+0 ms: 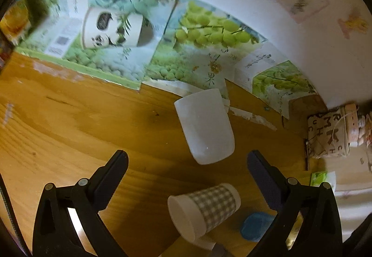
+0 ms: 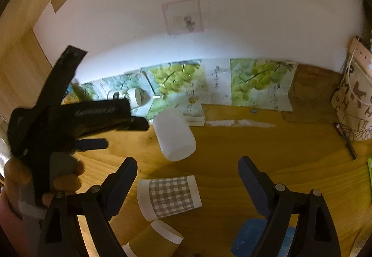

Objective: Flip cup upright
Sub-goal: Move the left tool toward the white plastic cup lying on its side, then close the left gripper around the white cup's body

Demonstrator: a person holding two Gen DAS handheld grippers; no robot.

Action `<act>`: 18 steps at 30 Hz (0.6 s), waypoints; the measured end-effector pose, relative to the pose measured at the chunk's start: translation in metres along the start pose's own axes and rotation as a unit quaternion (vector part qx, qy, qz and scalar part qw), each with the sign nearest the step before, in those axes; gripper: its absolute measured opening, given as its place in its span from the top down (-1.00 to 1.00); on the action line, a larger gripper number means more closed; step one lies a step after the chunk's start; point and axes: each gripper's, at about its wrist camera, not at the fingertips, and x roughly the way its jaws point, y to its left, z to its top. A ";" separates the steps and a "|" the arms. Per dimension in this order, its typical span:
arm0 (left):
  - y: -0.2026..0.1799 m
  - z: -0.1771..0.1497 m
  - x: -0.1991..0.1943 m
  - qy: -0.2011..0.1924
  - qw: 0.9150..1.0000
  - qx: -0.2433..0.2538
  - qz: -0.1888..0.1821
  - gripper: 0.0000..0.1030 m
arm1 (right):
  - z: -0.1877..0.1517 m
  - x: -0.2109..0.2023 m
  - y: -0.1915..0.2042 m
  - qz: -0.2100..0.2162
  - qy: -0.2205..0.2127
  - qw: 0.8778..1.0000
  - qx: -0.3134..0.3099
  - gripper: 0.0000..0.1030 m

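Observation:
A frosted white plastic cup [image 1: 204, 126] stands upside down on the wooden table [image 1: 69, 122], just beyond my open, empty left gripper [image 1: 187, 164]. It also shows in the right wrist view [image 2: 174, 135]. A grey checked paper cup [image 1: 204, 210] lies on its side between the left fingers; in the right wrist view it [image 2: 168, 196] lies between the fingers of my open, empty right gripper [image 2: 187, 169]. A brown paper cup [image 2: 153, 238] lies on its side at the bottom edge. The left gripper's body [image 2: 69, 122] is at the left.
A panda mug [image 1: 111, 29] lies on its side at the back left by grape-printed sheets [image 1: 204, 31] leaning on the wall. A lettered paper bag [image 2: 355, 99] stands at the right. A blue object [image 2: 248, 238] lies near the front right.

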 end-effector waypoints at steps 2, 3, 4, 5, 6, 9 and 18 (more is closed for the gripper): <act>0.003 0.003 0.010 0.009 1.000 -0.009 -0.013 -0.98 | -0.004 0.005 0.000 -0.005 0.006 1.000 -0.005 -0.73; 0.004 0.004 0.016 0.014 1.000 -0.014 -0.017 -0.98 | -0.006 0.007 0.000 -0.008 0.010 1.000 -0.007 -0.73; 0.004 0.005 0.021 0.017 1.000 -0.018 -0.020 -0.98 | -0.008 0.010 0.000 -0.010 0.015 1.000 -0.010 -0.73; 0.005 0.006 0.026 0.020 0.999 -0.021 -0.021 -0.98 | -0.009 0.012 0.001 -0.010 0.019 1.000 -0.011 -0.73; 0.005 0.007 0.032 0.025 0.999 -0.023 -0.022 -0.97 | -0.011 0.014 0.000 -0.009 0.024 1.000 -0.012 -0.73; 0.004 0.008 0.045 0.034 0.999 -0.031 -0.028 -0.97 | -0.014 0.019 -0.001 -0.007 0.035 0.999 -0.009 -0.73; -0.002 0.011 0.067 0.045 0.998 -0.025 -0.025 -0.96 | -0.011 0.028 -0.009 -0.007 0.048 0.999 0.007 -0.73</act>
